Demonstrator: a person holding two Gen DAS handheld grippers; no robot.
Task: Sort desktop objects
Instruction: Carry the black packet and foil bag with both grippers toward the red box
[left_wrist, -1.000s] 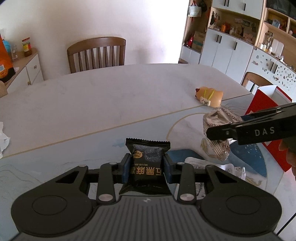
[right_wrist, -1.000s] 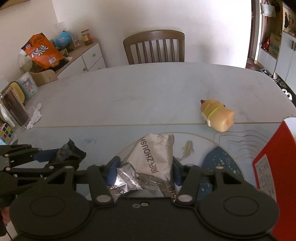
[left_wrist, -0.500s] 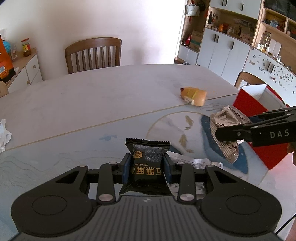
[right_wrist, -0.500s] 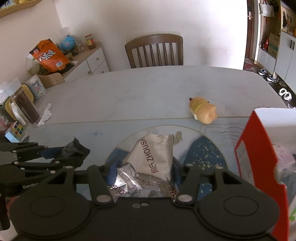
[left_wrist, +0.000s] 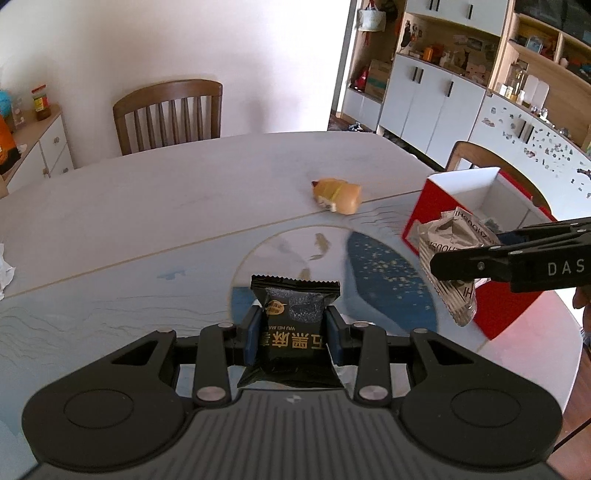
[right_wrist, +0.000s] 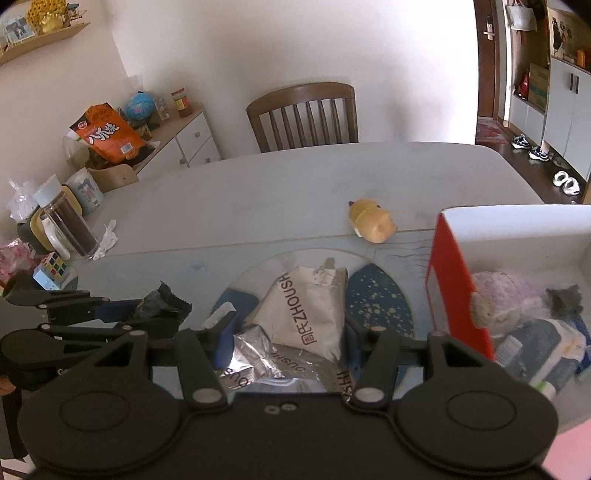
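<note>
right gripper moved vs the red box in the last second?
Yes. The right gripper, shut on the silver packet, has closed in on the red box; the box's open top now shows beside it.

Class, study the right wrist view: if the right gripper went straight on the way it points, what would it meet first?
Probably the blue patterned mat on the table, left of the red box; the right gripper already clamps the silver snack packet. Depth is uncertain.

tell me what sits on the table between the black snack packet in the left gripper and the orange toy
Nothing: in the left wrist view only bare table mat lies between the black packet and the orange toy.
</note>
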